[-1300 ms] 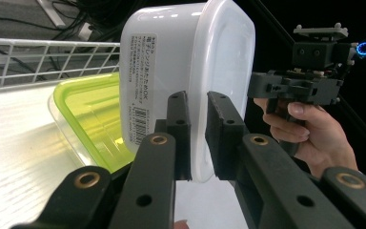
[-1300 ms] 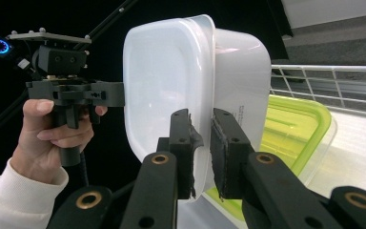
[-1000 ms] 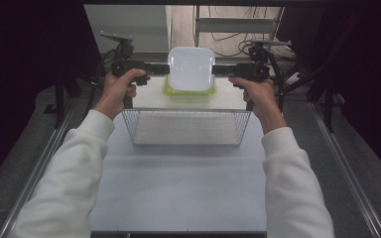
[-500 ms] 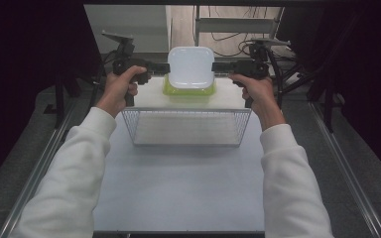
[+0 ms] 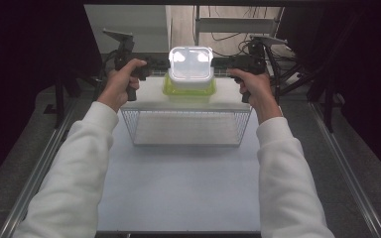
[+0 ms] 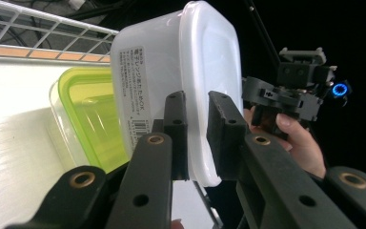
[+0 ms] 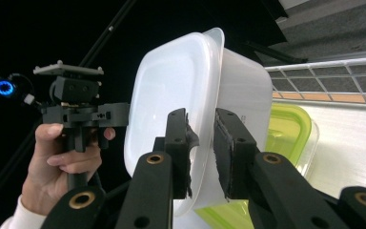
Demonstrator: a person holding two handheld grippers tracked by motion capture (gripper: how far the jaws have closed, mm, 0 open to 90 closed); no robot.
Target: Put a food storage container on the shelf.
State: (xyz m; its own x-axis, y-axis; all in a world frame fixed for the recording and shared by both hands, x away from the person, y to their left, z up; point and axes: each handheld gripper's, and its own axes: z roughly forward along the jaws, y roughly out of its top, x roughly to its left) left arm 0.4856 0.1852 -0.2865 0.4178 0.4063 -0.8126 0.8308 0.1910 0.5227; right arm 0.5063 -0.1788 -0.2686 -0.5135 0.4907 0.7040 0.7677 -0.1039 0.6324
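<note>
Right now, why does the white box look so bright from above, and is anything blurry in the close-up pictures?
High view: overhead light glares off the white box, washing out its top. Left gripper view: the box's printed label reads fairly sharp, while the near black jaws look soft. Right gripper view: dark background, a blue ring light glowing.

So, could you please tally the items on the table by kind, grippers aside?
White translucent plastic container, held by its rim between the left gripper and the right gripper: 1
Clear plastic container with a lime-green lid: 1
White wire basket: 1
Total: 3
</note>
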